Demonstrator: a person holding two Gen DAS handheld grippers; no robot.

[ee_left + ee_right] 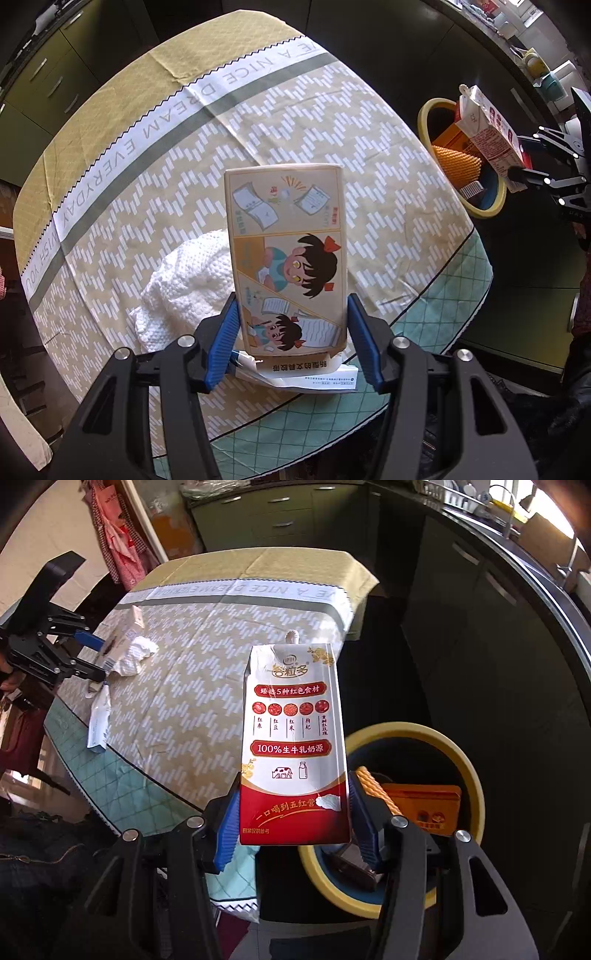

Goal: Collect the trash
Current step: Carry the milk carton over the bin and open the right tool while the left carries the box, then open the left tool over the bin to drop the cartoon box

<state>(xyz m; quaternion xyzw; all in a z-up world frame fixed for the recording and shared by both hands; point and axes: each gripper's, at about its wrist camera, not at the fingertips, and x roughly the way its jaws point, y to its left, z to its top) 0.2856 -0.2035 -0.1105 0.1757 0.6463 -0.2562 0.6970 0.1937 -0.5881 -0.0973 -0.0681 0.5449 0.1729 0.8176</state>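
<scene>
My left gripper (291,332) is shut on a tan cartoon-printed box (286,254) and holds it above the table, over a crumpled white paper towel (184,288) and a white wrapper (306,376). My right gripper (293,819) is shut on a red and white milk carton (293,742) held beside the table edge, next to the yellow-rimmed trash bin (472,771). In the left wrist view the carton (487,129) hangs over the bin (424,122). The bin holds an orange box (424,805) and an orange ribbed item (373,782).
The round table (332,129) has a patterned cloth with a text band. The bin stands on the dark floor beside it. Green cabinets (280,520) stand behind, a dark counter (517,590) at the right. The white wrapper (99,720) lies near the table's left edge.
</scene>
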